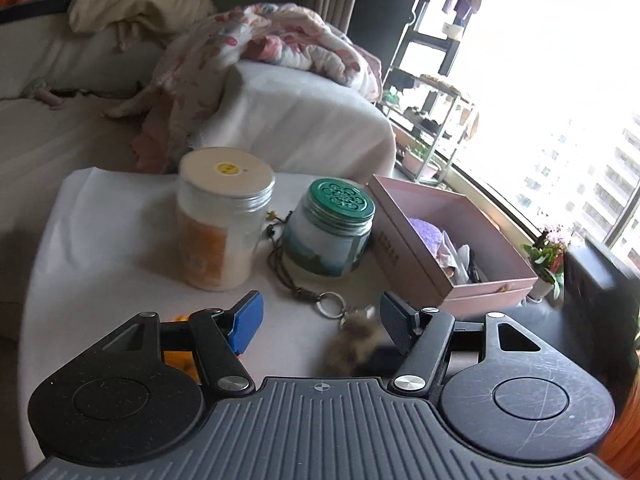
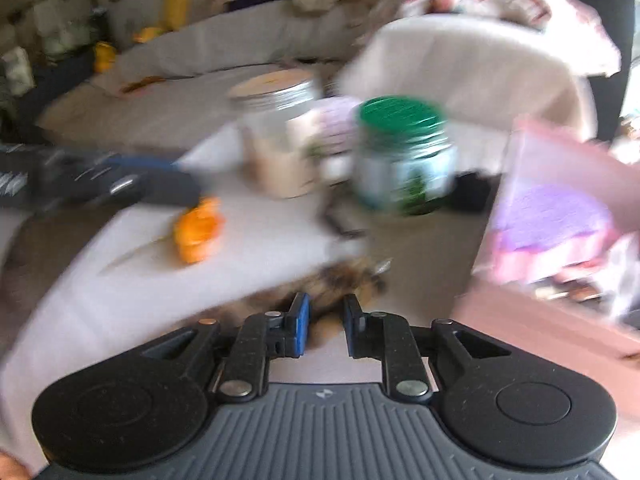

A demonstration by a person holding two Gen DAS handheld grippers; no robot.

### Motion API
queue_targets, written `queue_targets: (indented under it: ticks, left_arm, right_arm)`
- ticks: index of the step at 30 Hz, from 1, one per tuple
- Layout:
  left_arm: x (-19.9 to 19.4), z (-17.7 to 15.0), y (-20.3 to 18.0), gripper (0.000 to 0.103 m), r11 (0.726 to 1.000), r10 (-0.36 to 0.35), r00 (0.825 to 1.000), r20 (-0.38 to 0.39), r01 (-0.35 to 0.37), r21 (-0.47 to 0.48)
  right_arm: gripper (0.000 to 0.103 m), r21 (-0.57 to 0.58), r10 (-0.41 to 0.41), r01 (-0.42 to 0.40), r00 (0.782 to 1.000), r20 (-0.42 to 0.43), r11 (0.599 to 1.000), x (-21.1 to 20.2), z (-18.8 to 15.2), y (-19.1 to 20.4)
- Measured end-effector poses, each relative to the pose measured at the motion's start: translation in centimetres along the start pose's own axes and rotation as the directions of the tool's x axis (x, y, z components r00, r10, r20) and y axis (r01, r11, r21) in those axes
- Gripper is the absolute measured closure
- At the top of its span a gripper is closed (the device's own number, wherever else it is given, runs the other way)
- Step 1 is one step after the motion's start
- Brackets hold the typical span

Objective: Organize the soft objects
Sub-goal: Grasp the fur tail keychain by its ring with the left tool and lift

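A small furry brown keychain (image 1: 354, 338) lay on the white table (image 1: 100, 240), with its metal ring (image 1: 331, 305) toward the jars. The left gripper (image 1: 320, 320) hovered over it with its blue-padded fingers spread wide, holding nothing. In the blurry right view, the right gripper (image 2: 326, 322) had its fingers close together, right at the furry thing (image 2: 332, 280); it may have been touching it, but I could not tell if it held it.

Just beyond stood a short jar with a green lid (image 1: 330, 228) and a taller jar with a pale lid (image 1: 224, 216) that had a small yellow sticker, too tiny to read. A brown cord (image 1: 288, 276) curled between them. To the right sat a pink box (image 1: 452, 244) with a purple soft thing (image 1: 428, 232) inside. Small writing on the box side could not be read. An orange soft toy (image 2: 198, 230) lay on the table to the left.
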State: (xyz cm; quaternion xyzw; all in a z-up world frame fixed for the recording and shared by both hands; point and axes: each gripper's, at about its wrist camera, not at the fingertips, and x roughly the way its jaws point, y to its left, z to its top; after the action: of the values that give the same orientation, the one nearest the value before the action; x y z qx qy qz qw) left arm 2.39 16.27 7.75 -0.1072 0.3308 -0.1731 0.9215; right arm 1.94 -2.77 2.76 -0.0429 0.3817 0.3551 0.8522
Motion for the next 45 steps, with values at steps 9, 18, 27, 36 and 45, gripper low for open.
queue_targets:
  ticks: [9, 18, 27, 36, 45]
  left_arm:
    - [6.3, 0.2, -3.4, 0.033, 0.996, 0.028, 0.988, -0.152, -0.015, 0.082]
    - [10.7, -0.5, -5.3, 0.066, 0.972, 0.17, 0.955, -0.244, -0.122, 0.198]
    - [10.7, -0.9, -6.1, 0.066, 0.956, 0.219, 0.947, -0.234, -0.161, 0.245]
    - [10.5, -1.6, -7.1, 0.07, 0.945, 0.241, 0.946, -0.214, -0.179, 0.274]
    - [9.1, -2.7, -7.3, 0.088, 0.947, 0.191, 0.968, -0.164, -0.138, 0.291]
  right_arm:
    - [0.063, -0.107, -0.024, 0.029, 0.999, 0.048, 0.994, -3.9, -3.5, -0.4]
    - [0.059, -0.035, -0.13, 0.133, 0.988, 0.083, 0.991, -5.3, -5.8, -3.6]
    - [0.056, 0.027, -0.131, 0.129, 0.985, 0.11, 0.991, -5.2, -6.0, -4.5]
    - [0.046, -0.001, -0.131, 0.132, 0.986, 0.105, 0.991, -5.1, -6.1, -4.0]
    - [0.037, -0.019, -0.112, 0.115, 0.989, 0.098, 0.993, -4.9, -5.9, -3.9]
